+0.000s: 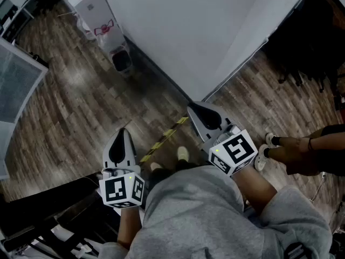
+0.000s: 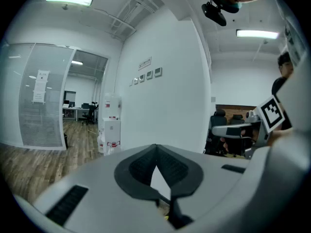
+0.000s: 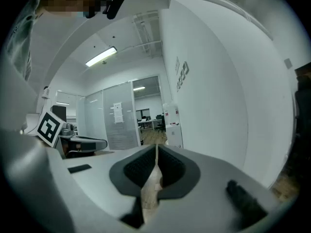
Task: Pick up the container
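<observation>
Both grippers are held out in front of me over a wooden floor, in a hallway. My left gripper (image 1: 123,134) is shut, its dark pads meeting at the tip (image 2: 156,147) with nothing between them. My right gripper (image 1: 190,108) is level with it on the right. Its pads also meet at the tip (image 3: 156,147), and it holds nothing. In each gripper view the other gripper's marker cube (image 2: 272,111) (image 3: 48,126) shows at the side. I cannot pick out the task's container in any view.
A white wall (image 1: 188,31) stands straight ahead. At its left are a white dispenser (image 1: 96,9) (image 2: 111,125) and a dark bin (image 1: 122,60). Yellow-black tape (image 1: 161,139) lies on the floor. Another person's legs (image 1: 302,150) are at the right, and a glass partition (image 1: 16,85) at the left.
</observation>
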Demonstrator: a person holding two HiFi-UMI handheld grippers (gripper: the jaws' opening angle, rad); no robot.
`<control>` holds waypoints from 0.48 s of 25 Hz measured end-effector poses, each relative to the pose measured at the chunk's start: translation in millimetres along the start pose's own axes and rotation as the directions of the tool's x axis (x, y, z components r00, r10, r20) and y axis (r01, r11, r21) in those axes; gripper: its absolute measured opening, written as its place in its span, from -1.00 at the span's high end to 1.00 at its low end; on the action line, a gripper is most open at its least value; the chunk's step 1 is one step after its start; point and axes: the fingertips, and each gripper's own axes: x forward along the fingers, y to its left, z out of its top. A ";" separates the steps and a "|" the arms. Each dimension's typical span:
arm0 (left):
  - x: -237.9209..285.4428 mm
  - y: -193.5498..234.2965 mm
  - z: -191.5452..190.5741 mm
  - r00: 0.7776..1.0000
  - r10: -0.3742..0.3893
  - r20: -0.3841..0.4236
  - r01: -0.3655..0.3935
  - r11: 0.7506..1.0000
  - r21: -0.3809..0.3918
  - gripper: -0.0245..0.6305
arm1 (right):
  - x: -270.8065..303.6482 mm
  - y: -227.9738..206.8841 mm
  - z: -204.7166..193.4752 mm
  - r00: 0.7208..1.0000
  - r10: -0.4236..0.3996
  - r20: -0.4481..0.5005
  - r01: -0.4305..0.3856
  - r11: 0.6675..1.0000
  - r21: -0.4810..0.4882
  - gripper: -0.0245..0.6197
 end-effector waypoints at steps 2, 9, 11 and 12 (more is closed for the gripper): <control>7.5 -1.8 0.3 1.000 -0.001 -0.009 0.001 1.000 -0.014 0.88 | 5.9 -3.0 1.8 1.000 0.007 0.003 -0.007 1.000 0.008 0.82; 19.5 -12.8 4.8 1.000 -0.006 -0.023 0.005 1.000 -0.029 0.88 | 13.1 -11.9 4.9 0.999 0.040 0.011 -0.041 0.998 0.049 0.82; 20.7 -12.1 4.5 1.000 -0.002 -0.029 0.001 1.000 -0.030 0.88 | 16.7 -12.5 3.5 0.999 0.052 0.006 -0.052 0.997 0.050 0.82; 20.3 -10.8 3.6 0.999 0.004 -0.032 -0.005 0.999 -0.033 0.88 | 18.6 -11.3 2.6 0.998 0.063 0.005 -0.063 0.997 0.046 0.82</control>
